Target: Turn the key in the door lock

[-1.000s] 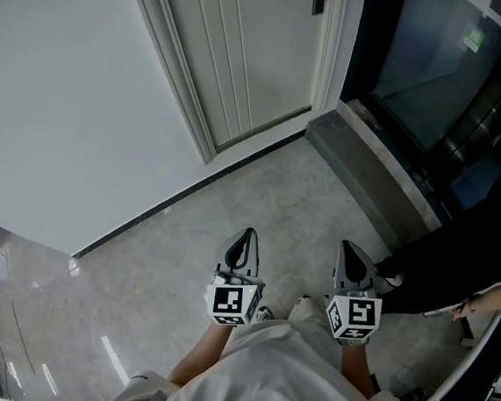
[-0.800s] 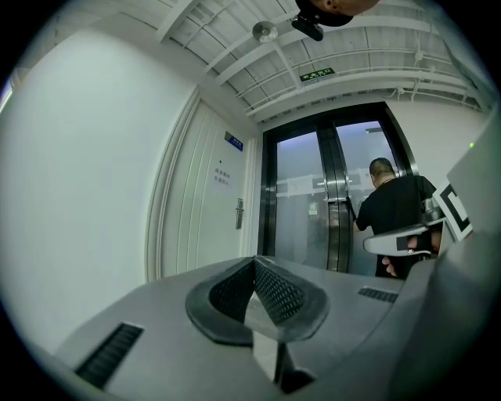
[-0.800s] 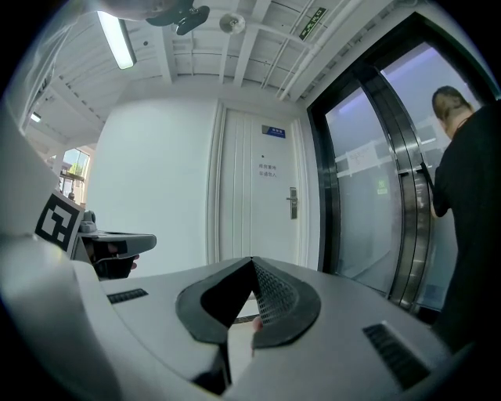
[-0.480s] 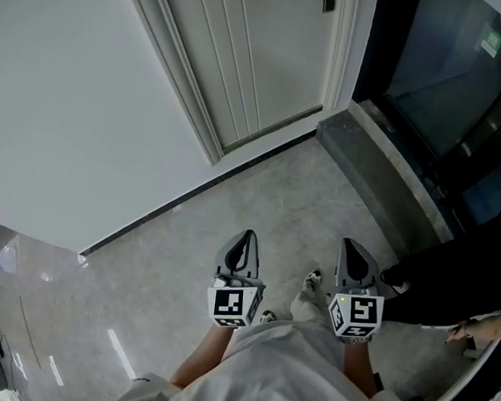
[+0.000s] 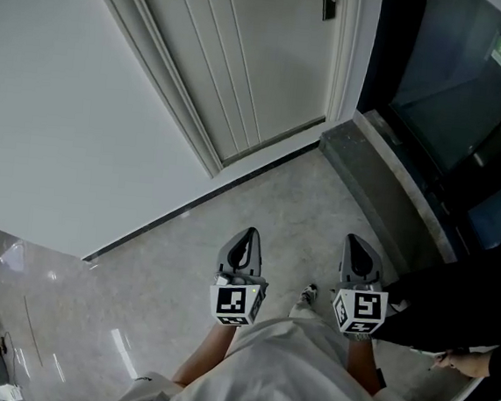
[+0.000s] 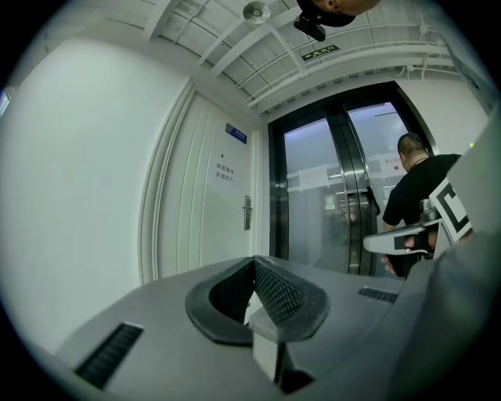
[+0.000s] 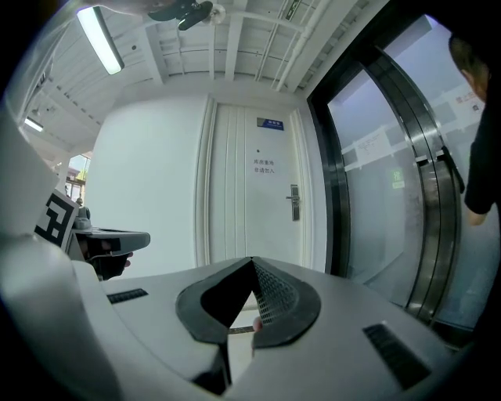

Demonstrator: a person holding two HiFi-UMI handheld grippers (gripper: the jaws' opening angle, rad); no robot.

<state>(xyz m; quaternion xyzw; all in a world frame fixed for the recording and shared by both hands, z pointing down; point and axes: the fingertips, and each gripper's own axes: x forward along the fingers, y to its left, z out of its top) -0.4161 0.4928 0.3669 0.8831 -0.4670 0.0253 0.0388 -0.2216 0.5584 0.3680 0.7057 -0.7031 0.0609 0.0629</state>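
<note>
**Both grippers shut, well short of the door lock.**
Your left gripper (image 5: 246,234) and right gripper (image 5: 358,241) had their jaws closed tip to tip, with nothing plainly held. The door lock (image 5: 328,0) stood well ahead, and any key in it was too small to make out. If you had arrived still shut, you might have knocked the key instead of gripping it.

White wall (image 5: 67,89), grey stone floor (image 5: 232,211)

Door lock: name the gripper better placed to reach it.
Right, narrowly. The left gripper and right gripper are shut and far off; the lock sits at the right edge of the door, and the right gripper view faces the door more squarely.
</note>
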